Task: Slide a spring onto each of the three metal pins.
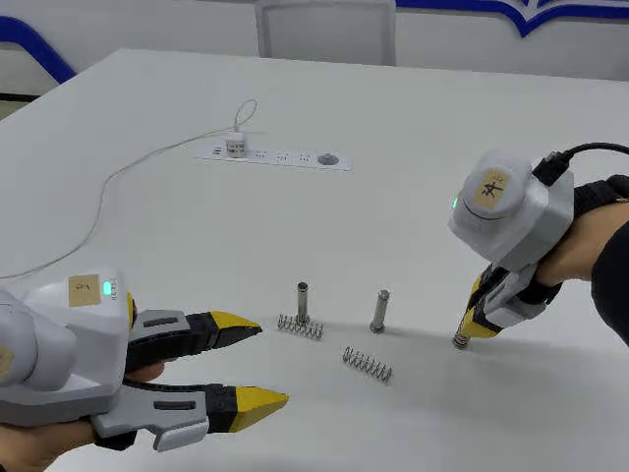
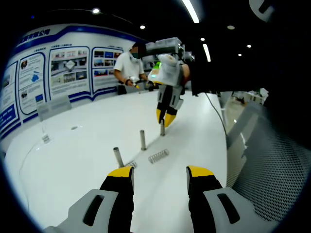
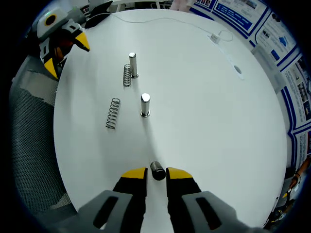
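Entry: I hold the right gripper [image 3: 156,175], jaws narrow on a spring [image 3: 158,170], apparently seating it over the third pin [image 1: 460,340]; the left gripper [image 1: 270,362], jaws wide, hovers ready for the left spring [image 1: 300,326] and mid spring [image 1: 367,364], loose on the bench [image 1: 197,246] by the left pin [image 1: 303,298] and middle pin [image 1: 379,309].

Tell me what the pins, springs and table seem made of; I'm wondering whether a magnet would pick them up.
Pins: probably steel, polished; they're silvery with bright highlights. Springs: thin coiled wire, likely steel, duller grey sheen. Table: white, smooth, faintly glossy, perhaps laminate; the look leaves it open.
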Demonstrator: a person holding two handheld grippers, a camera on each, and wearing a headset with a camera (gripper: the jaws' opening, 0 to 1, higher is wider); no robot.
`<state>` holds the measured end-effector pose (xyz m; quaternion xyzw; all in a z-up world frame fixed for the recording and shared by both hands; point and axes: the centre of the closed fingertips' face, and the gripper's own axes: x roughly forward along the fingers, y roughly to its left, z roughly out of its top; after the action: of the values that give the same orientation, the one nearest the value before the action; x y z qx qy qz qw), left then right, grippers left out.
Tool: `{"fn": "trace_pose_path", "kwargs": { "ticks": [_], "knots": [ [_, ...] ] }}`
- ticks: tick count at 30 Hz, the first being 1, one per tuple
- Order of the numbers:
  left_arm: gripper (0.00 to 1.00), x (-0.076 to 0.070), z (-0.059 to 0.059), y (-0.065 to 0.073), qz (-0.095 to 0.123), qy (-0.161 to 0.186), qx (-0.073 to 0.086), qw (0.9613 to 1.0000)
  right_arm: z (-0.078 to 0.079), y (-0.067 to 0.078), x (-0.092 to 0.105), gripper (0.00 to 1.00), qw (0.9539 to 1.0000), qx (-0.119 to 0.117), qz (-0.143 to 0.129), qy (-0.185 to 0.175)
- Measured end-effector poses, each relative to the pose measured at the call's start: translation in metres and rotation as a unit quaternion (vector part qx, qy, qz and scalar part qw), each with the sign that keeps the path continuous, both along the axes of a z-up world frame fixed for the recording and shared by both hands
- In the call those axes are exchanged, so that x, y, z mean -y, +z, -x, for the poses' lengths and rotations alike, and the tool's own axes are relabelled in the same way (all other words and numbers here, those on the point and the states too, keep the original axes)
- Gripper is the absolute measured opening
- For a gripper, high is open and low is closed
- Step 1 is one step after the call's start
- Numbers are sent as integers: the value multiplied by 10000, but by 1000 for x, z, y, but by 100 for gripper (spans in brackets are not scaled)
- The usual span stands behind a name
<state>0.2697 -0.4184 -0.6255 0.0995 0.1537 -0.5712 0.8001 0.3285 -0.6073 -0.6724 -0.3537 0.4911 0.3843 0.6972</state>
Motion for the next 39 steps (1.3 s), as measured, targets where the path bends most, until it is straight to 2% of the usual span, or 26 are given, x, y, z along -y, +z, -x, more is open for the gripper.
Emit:
{"fn": "trace_pose_path", "kwargs": {
  "ticks": [9,13,17,20,24,28,32,39],
  "knots": [
    [44,0,0,-1,-53,5,-7,10000,1,12,-1,18,9998,168,-106,-3],
    [44,1,1,-1,-68,-14,-8,10000,3,24,-4,19,9994,314,-133,27],
    [44,2,1,-2,-75,-40,-10,10000,5,37,-18,19,9986,417,-306,122],
    [44,3,1,-1,-64,-47,0,10000,8,39,-32,19,9979,401,-472,190],
    [44,2,1,0,-37,-37,12,10000,13,33,-45,19,9977,315,-547,262],
    [44,1,1,1,8,-25,24,10000,22,19,-62,19,9971,134,-679,327],
    [44,2,2,1,17,-48,25,10000,29,0,-71,19,9970,-72,-678,377],
    [44,2,2,-1,28,-78,8,10000,33,-15,-83,19,9964,-228,-718,392]
  ]
}}
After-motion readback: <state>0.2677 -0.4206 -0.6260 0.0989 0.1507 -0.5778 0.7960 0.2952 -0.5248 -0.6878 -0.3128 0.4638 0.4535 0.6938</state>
